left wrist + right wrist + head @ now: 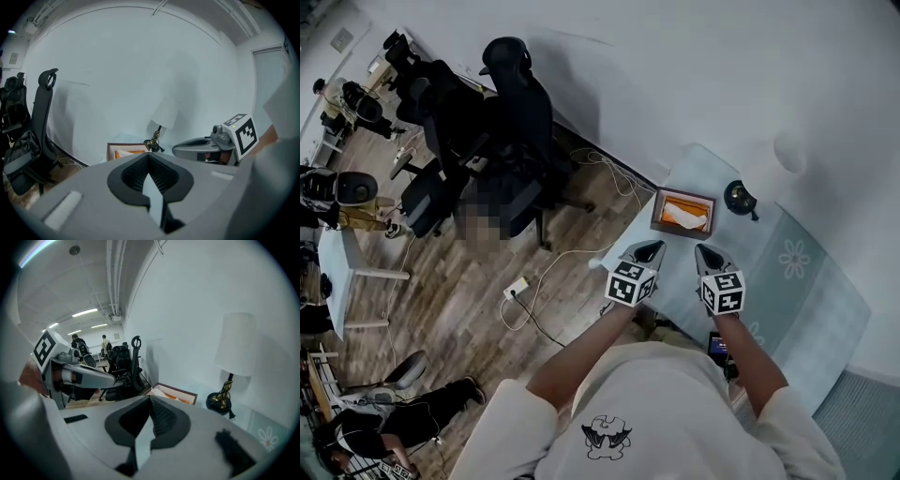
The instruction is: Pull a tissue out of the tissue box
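Observation:
The tissue box (682,212) is brown with an orange inside, and a white tissue sticks up from it. It stands on the pale blue tablecloth (787,281). My left gripper (653,247) and right gripper (704,250) hover side by side just short of the box, both pointing at it and neither touching it. In the left gripper view the jaws meet at the tip (148,155) with nothing between them; the box (123,151) lies beyond, and the right gripper (206,147) is alongside. The right gripper (150,398) is likewise shut and empty, with the box (174,393) ahead.
A black-based lamp (741,198) with a white shade stands right of the box. A dark phone (718,347) lies near the table's front edge. Black office chairs (511,122) and a white cable with a power strip (517,288) are on the wooden floor at left.

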Action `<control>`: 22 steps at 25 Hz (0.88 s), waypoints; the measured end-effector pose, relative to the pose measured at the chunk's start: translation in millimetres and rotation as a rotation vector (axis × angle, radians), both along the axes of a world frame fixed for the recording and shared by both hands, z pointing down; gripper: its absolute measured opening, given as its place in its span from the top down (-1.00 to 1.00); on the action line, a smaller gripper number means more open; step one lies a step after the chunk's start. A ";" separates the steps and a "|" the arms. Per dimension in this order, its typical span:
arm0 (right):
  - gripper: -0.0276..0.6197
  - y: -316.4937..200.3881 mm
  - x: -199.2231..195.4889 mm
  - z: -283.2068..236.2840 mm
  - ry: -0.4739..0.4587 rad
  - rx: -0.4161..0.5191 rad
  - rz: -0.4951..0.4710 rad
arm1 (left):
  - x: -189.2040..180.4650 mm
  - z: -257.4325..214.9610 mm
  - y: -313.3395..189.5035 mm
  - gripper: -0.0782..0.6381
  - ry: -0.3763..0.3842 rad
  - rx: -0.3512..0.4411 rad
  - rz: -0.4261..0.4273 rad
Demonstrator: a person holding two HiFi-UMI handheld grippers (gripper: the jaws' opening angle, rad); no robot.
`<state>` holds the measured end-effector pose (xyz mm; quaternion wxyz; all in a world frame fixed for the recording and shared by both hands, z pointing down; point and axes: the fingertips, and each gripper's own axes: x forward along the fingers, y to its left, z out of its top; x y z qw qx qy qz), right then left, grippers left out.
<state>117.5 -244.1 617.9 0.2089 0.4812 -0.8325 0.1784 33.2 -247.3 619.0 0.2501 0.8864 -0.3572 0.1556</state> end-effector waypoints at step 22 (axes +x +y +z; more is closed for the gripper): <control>0.37 -68.7 22.5 76.9 0.172 -0.143 -0.032 | 23.0 72.2 -67.4 0.76 -0.111 -0.121 0.031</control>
